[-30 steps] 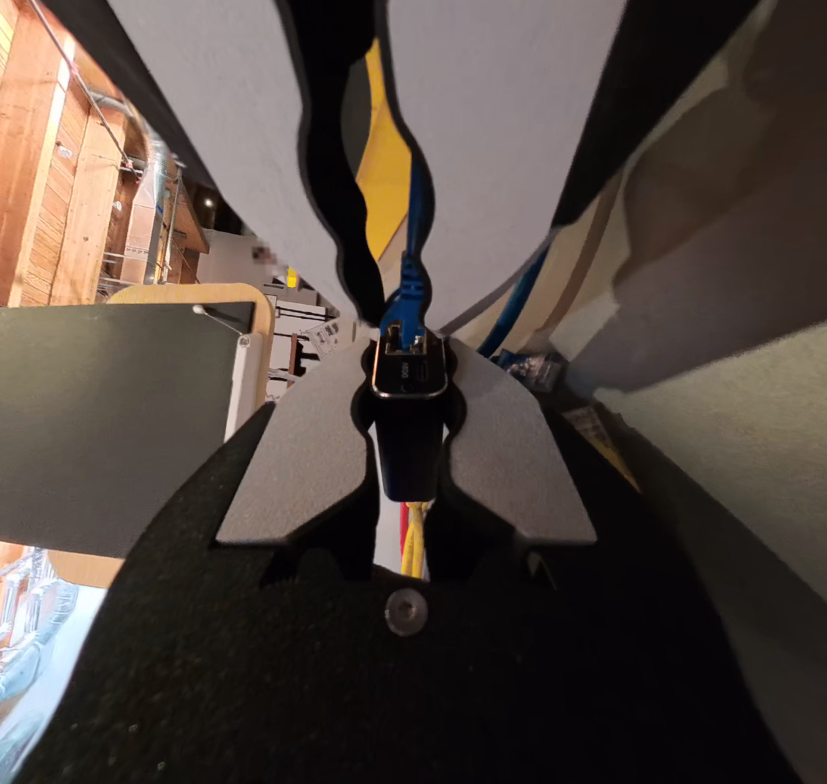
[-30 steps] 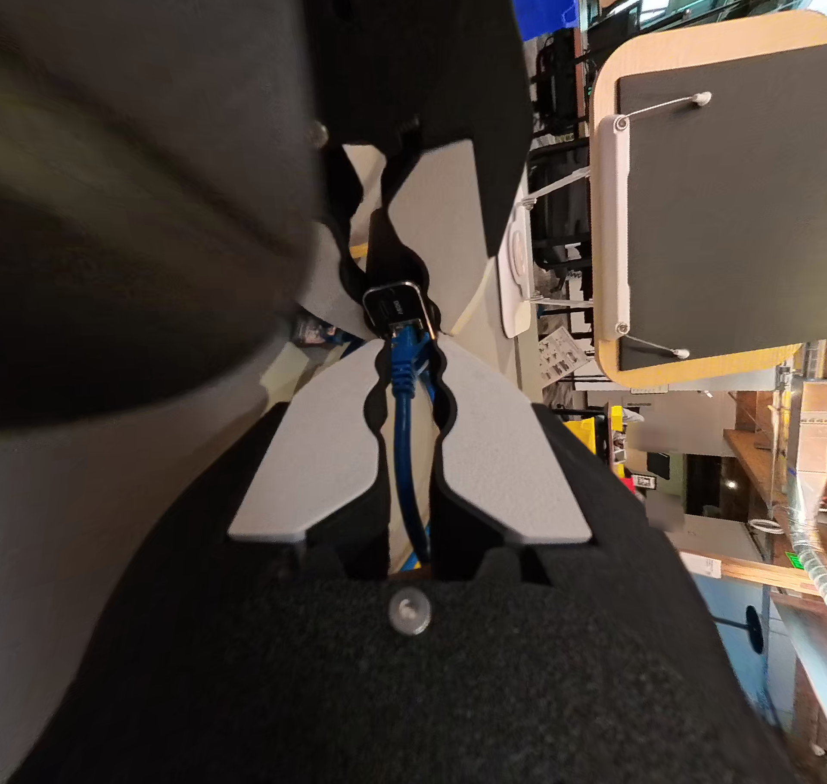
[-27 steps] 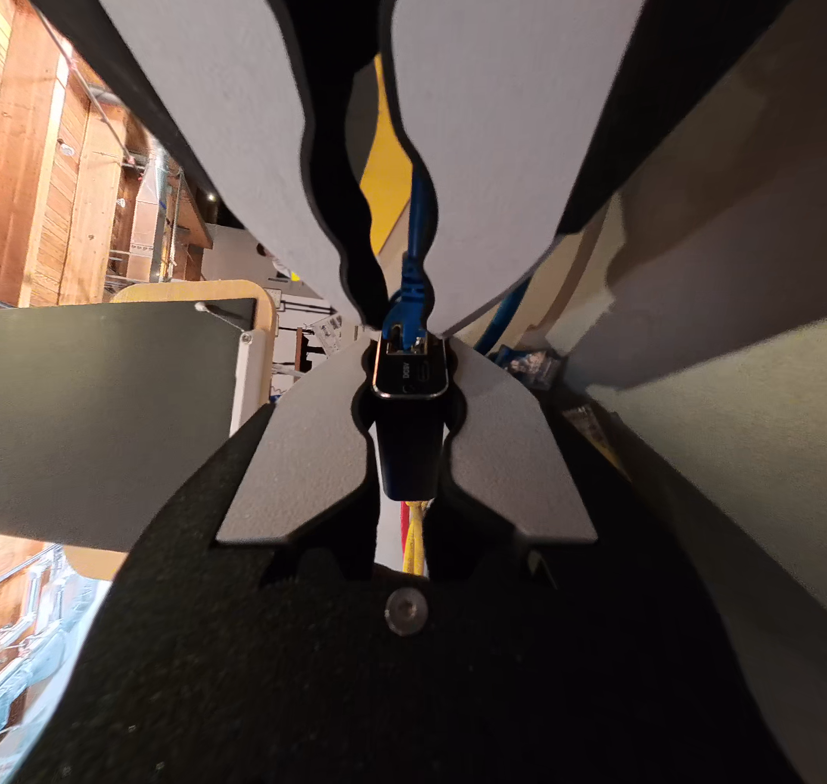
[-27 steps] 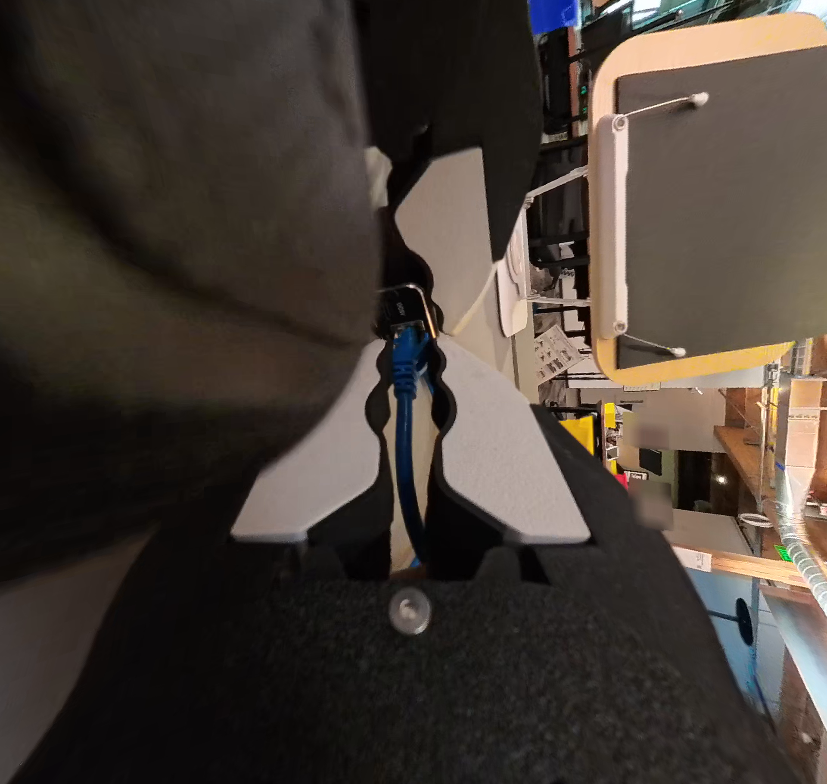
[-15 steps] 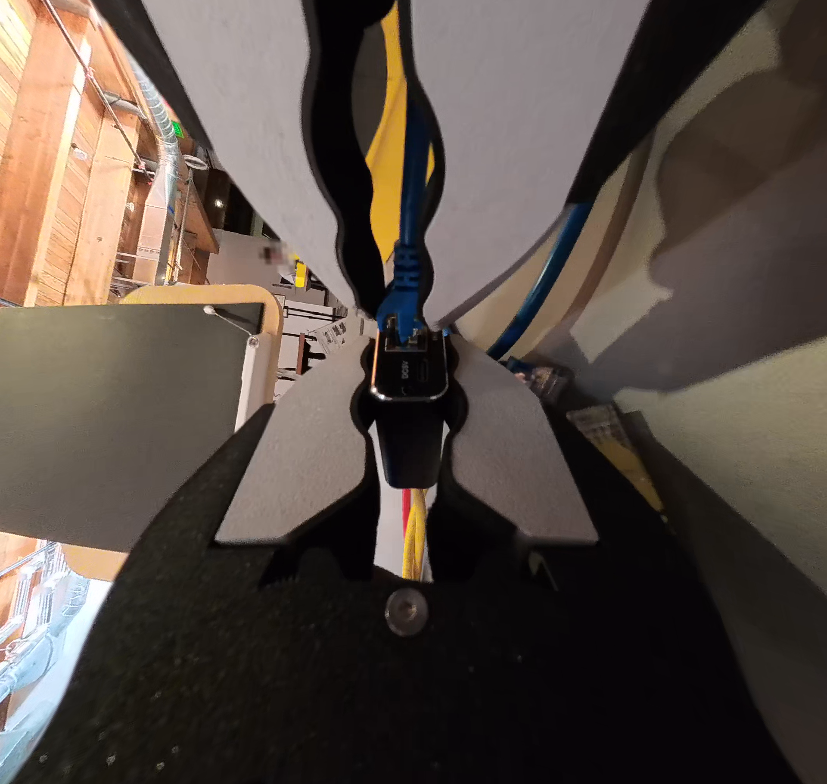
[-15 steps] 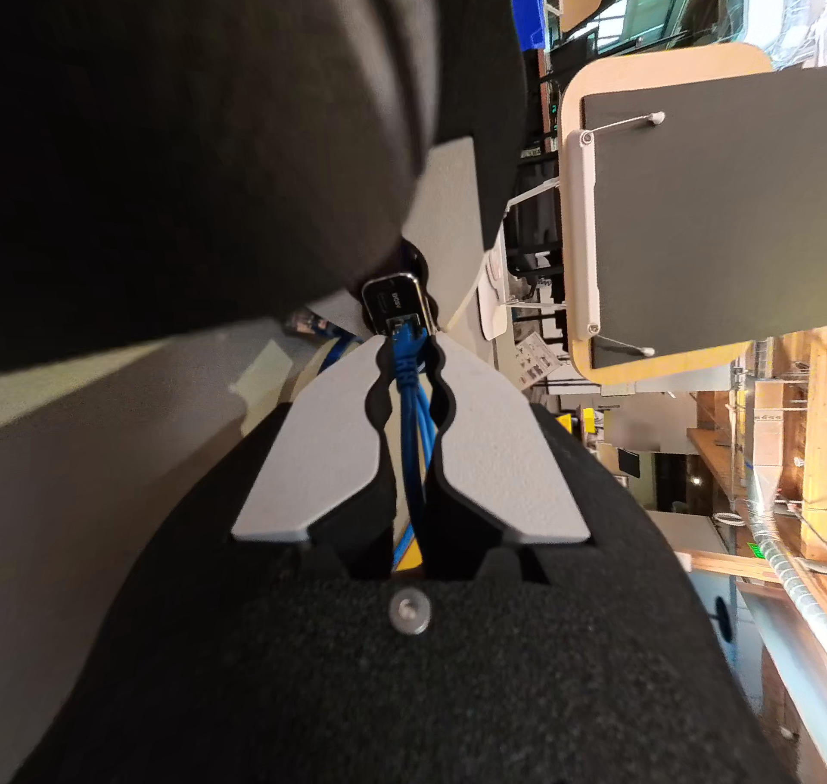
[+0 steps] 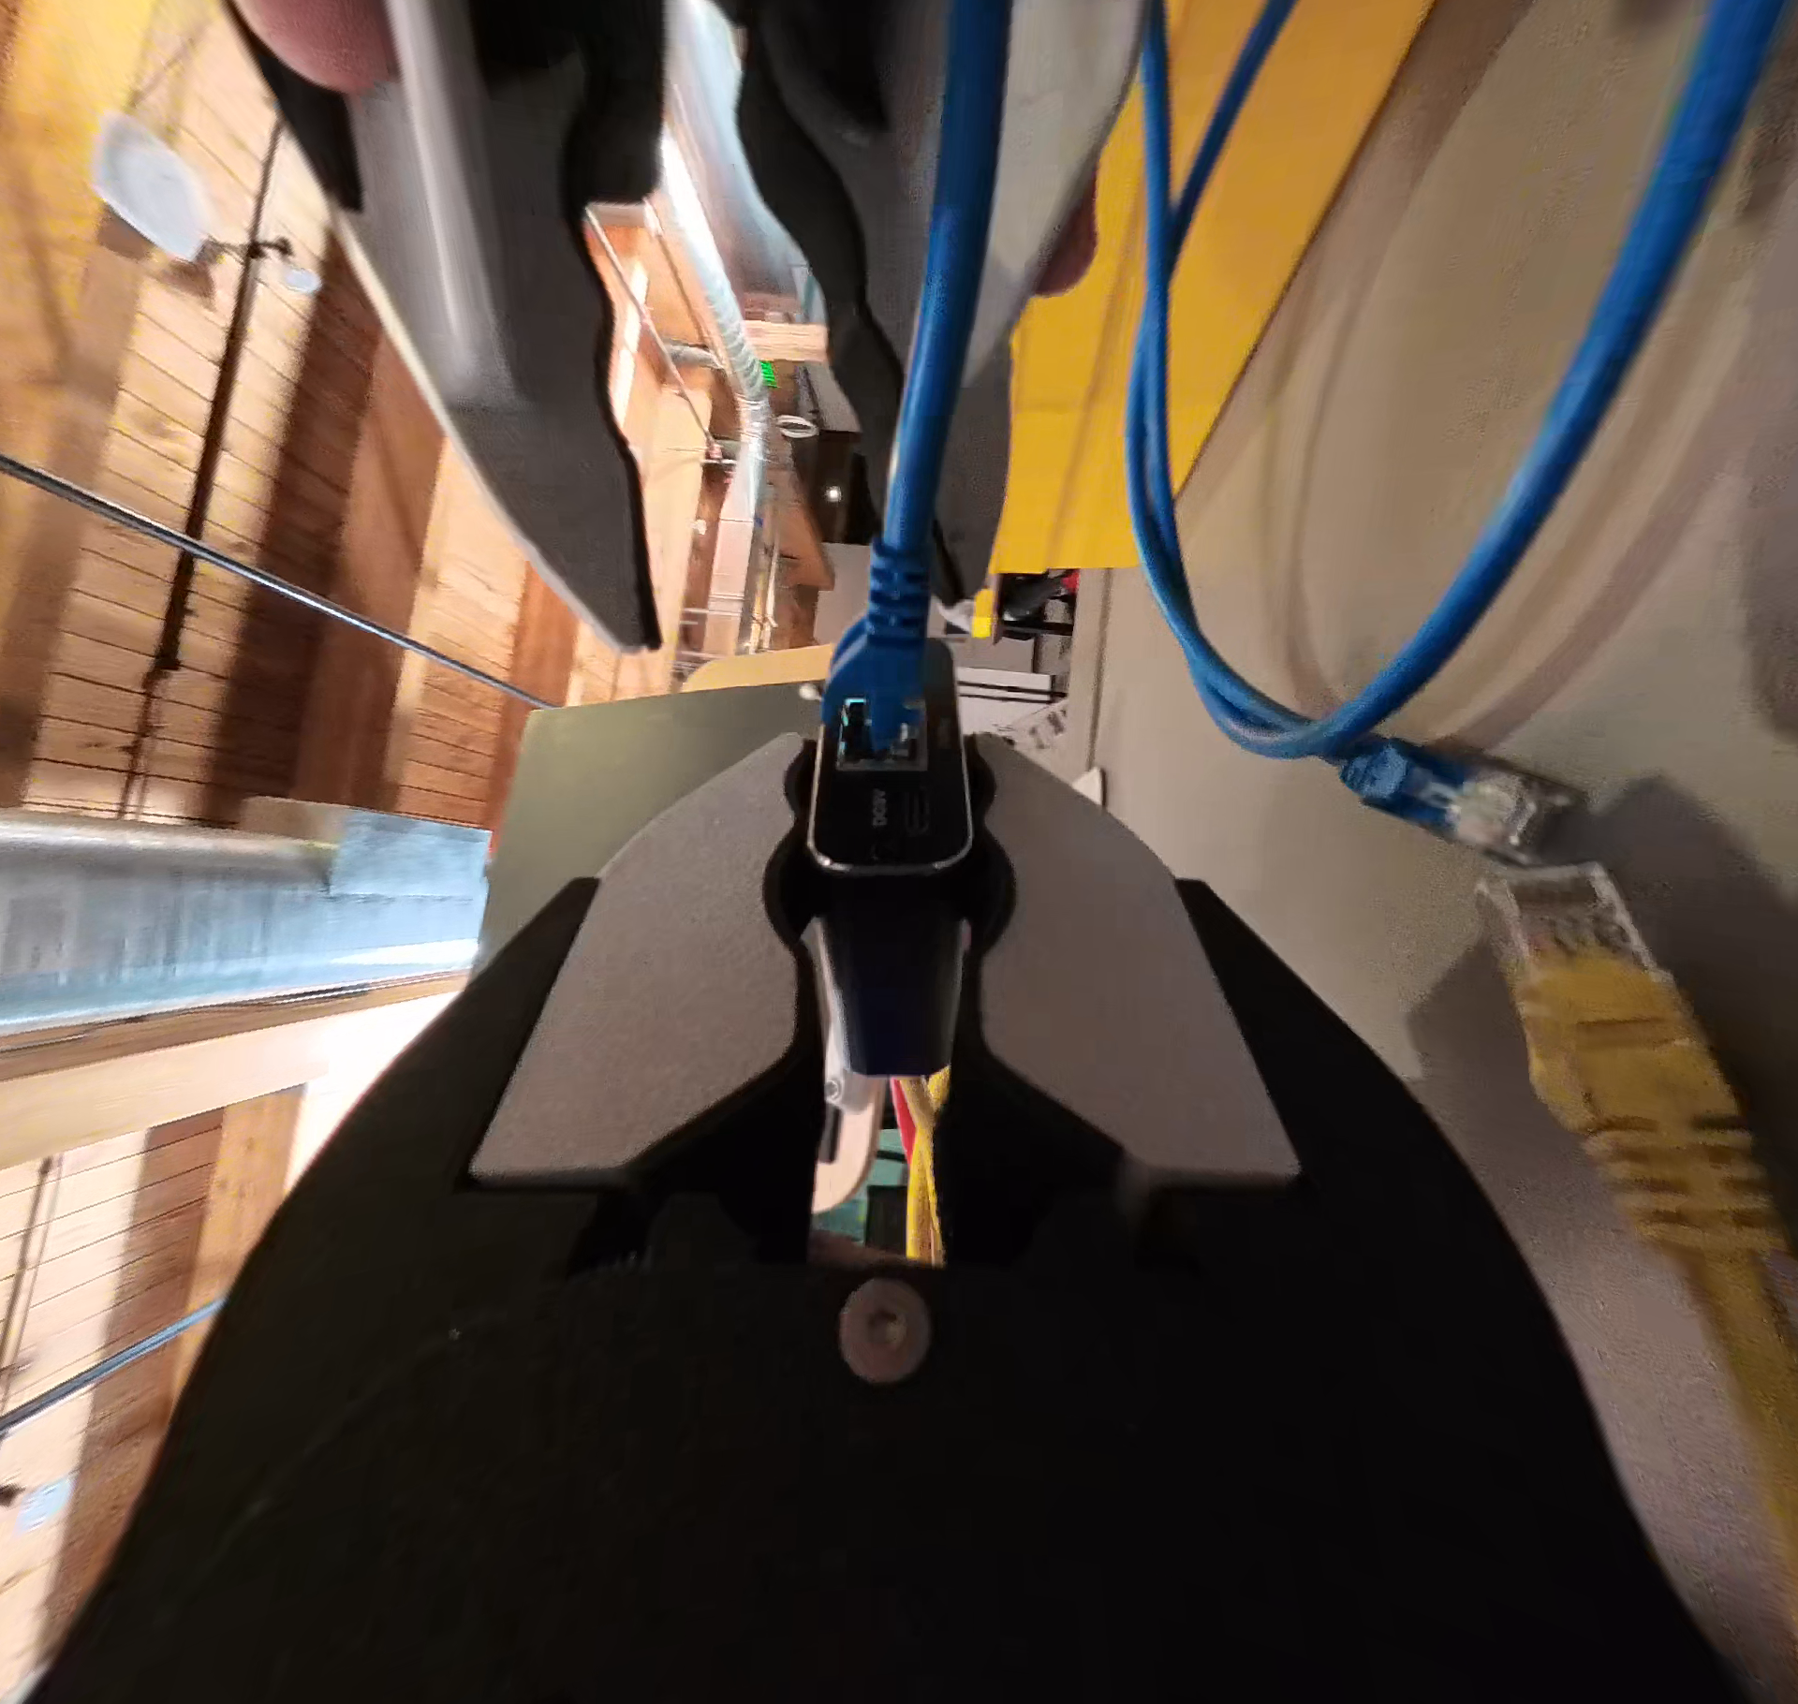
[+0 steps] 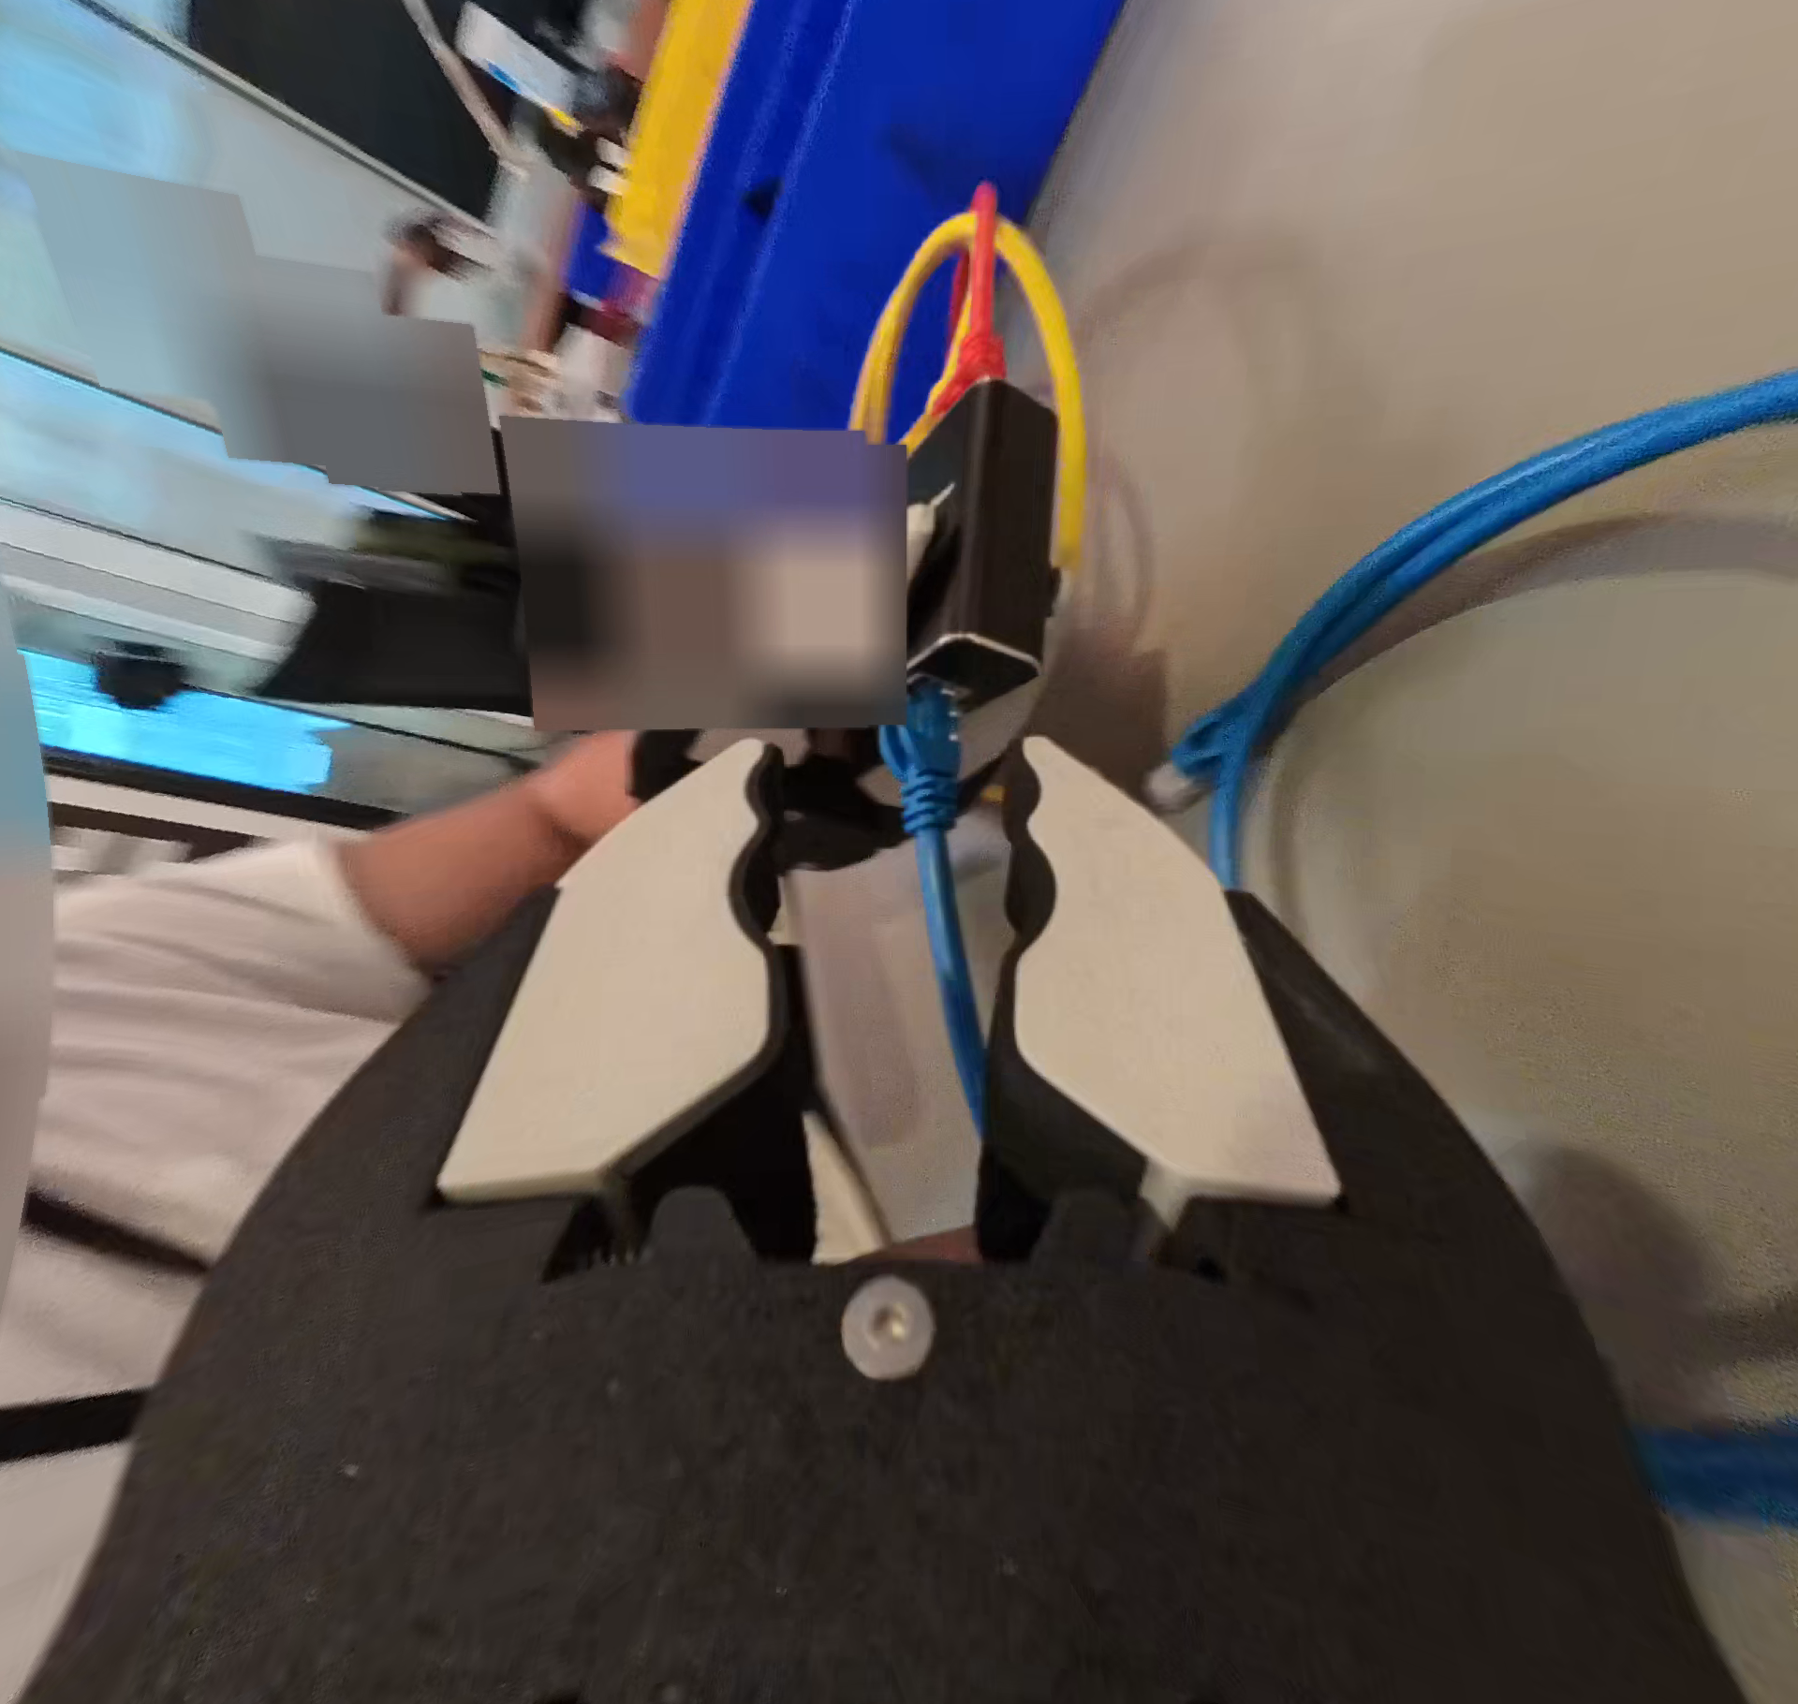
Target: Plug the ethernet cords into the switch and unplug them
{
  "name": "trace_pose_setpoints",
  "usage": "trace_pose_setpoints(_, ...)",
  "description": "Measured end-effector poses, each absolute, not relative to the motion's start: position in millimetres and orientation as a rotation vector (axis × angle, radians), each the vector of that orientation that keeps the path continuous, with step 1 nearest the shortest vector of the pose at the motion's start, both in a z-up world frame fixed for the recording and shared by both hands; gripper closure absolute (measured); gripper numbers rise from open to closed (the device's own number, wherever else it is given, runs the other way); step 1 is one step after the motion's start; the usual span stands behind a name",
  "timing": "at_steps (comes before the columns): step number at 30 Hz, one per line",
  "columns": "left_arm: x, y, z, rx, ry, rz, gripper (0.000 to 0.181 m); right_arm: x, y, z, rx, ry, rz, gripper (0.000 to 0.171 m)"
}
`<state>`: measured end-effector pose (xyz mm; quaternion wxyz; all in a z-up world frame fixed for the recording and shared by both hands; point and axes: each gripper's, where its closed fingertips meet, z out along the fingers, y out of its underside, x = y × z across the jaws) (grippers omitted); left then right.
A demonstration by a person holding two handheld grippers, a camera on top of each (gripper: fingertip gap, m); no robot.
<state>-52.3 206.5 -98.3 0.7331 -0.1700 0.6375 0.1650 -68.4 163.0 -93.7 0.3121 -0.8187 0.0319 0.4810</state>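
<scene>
The left gripper pointed up the middle of the left wrist view, its grey fingers pressed against both sides of the small black switch at centre frame. The right gripper faced it from the opposite side; in the right wrist view a bare forearm and pale sleeve crossed the middle left.

The switch was a dark, rounded box with a metal-rimmed end. A blue cord's plug sat in its port, and the blue cord ran up toward the top of the frame. In the right wrist view a yellow cord and a red cord left the switch's far end.

The right gripper's fingers stood parted, the blue cord passing between them close by the right finger, though blur left any contact unclear. A loose blue plug and a yellow plug lay at the right on the pale table.
</scene>
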Motion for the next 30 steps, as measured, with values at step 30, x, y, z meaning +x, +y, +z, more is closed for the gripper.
trace_pose_setpoints(30,-52,211,-103,-0.391,1.417,0.38,0.154,-75,171,-109,-1.93,0.276,1.449,0.159)
